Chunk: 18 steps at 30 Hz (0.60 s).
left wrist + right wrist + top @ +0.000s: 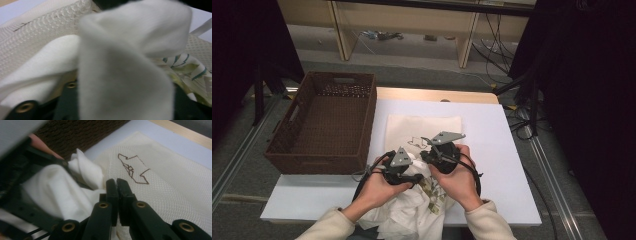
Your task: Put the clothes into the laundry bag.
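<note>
From the high view, a person's 2 hands come in at the bottom centre of the frame, each holding a black gripper over a white table (492, 150). The left gripper (404, 167) and the right gripper (432, 150) sit just beside each other, both over a crumpled white cloth (407, 212) that bunches at the lower centre and hangs over the near edge. Above them lies a flat cream mesh bag (422, 127) with a brown line drawing on it. At the left of the frame stands a brown wicker basket (282, 145); I see nothing in it but its woven floor.

In the left gripper view, a thick fold of the white cloth (125, 75) rises up the middle, blurred and close, covering the jaws. I cannot tell whether the pads press on it or how wide they stand. A patterned green-striped fabric (185, 65) shows at the right, and the mesh bag (45, 32) at the upper left.

In the right gripper view, the right gripper (117, 185) has its 2 jaws closed flat together at the bottom centre, with no cloth visible between the tips. The white cloth (62, 195) lies to their left, the mesh bag (170, 190) to the right, and the basket (80, 132) at the top.
</note>
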Tool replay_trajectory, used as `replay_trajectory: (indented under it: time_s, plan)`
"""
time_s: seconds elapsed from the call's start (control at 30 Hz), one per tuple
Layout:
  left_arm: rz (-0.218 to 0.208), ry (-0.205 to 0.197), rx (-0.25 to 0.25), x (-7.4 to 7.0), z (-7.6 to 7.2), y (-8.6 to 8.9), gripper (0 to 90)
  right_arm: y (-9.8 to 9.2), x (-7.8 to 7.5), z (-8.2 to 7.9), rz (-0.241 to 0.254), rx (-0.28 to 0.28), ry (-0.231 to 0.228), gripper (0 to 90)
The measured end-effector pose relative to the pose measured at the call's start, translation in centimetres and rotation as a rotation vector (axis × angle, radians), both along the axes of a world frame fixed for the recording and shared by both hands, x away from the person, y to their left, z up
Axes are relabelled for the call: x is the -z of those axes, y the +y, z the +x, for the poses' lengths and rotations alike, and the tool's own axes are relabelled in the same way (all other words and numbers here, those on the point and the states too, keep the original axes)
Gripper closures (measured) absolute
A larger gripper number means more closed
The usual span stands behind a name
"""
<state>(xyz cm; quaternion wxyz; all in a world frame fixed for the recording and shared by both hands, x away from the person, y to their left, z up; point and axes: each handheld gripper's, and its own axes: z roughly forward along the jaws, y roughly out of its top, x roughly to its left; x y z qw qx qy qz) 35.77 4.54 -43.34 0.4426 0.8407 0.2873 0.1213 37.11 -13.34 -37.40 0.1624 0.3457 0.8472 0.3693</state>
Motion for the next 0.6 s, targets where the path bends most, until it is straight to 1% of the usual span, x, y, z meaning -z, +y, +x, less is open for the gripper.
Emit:
replay_trajectory:
  time_s: [0.03,0.07,0.1,0.13,0.2,0.23,0.27,0.3,0.33,0.37,0.4,0.47,0.5,0.53,0.57,0.6]
  plan:
    - [-0.012,0.002,0.001,-0.1,-0.2,0.2,41.9,-0.1,0.0,0.1,0.004,0.006,0.016,89.8]
    - [-0.019,0.001,-0.004,-0.2,-0.4,0.5,37.8,-0.1,0.0,0.0,0.016,0.033,0.035,89.7]
    - [-0.027,0.0,-0.008,-0.4,-0.6,0.8,35.0,-0.3,0.1,0.2,0.003,0.011,0.01,89.7]
    - [-0.042,-0.008,-0.024,-0.5,-0.8,1.1,33.0,-0.3,0.0,0.1,0.013,0.031,0.018,89.7]
    - [-0.063,-0.018,-0.024,-1.0,-1.2,1.7,31.1,-0.3,0.0,0.2,0.011,0.019,0.016,89.7]
    - [-0.062,-0.01,-0.019,-1.2,-1.6,2.1,30.9,-0.3,0.0,0.1,0.018,0.037,0.026,89.7]
    - [-0.076,-0.002,-0.023,-1.6,-2.0,2.2,31.0,-0.3,0.0,0.1,0.02,0.034,0.029,89.7]
    - [-0.086,-0.017,-0.02,-1.9,-2.3,2.4,31.5,-0.3,0.0,0.2,0.011,0.019,0.014,89.7]
    - [-0.089,-0.03,-0.016,-2.4,-2.5,2.6,32.9,-0.3,0.0,0.2,0.009,0.019,0.015,89.7]
    - [-0.108,-0.04,-0.009,-2.7,-2.7,2.8,35.4,-0.2,0.0,0.0,0.02,0.038,0.038,89.7]
    - [-0.113,-0.049,-0.003,-3.0,-2.9,2.8,41.2,-0.2,0.0,0.1,0.017,0.031,0.022,89.7]
    - [-0.095,-0.066,0.01,-3.0,-2.7,2.7,49.5,-0.2,0.0,0.1,0.009,0.024,0.018,89.7]
    - [-0.086,-0.054,0.001,-2.9,-2.5,2.5,53.2,-0.1,-0.1,0.0,0.013,0.026,0.02,89.7]
    - [-0.098,-0.036,-0.021,-2.5,-2.3,2.3,56.7,0.0,-0.1,0.0,0.008,0.013,0.013,89.7]
    - [-0.084,-0.03,-0.013,-2.3,-2.0,2.1,62.0,0.1,-0.1,-0.2,0.01,0.021,0.019,89.7]
    - [-0.063,-0.029,-0.001,-1.9,-1.5,2.0,68.1,0.1,-0.1,-0.2,0.007,0.017,0.012,89.7]
